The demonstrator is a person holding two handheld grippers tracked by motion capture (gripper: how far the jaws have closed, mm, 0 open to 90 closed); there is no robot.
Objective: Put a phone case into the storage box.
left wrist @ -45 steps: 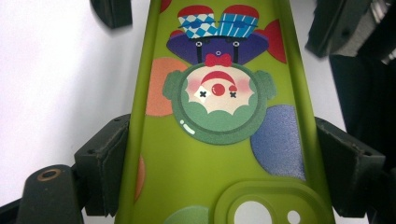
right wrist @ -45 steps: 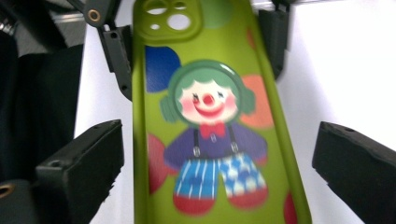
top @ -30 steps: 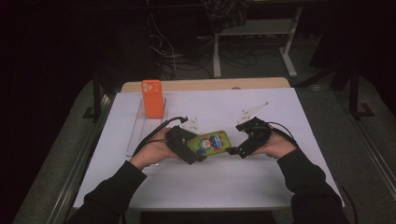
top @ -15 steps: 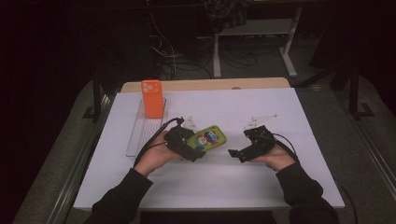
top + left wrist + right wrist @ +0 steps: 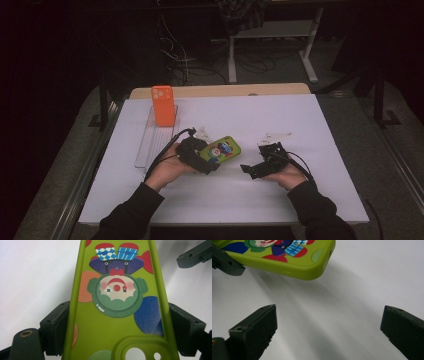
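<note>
A lab or test room, by the look of it — a desk (image 5: 300, 120) covered in plain white sheet stands in a dark room, with loose cables (image 5: 185, 60) tangled on the floor behind it and the metal legs of a stand (image 5: 235, 55) beyond. Bare grey flooring (image 5: 385, 150) surrounds it — nothing domestic about it.

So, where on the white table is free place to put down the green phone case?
Free: the white table between the orange phone case and the right edge, and the near strip before both hands. Crowded: the left, with the clear tray, and the middle, where the left tool holds the green phone case opposite the open right tool.
</note>
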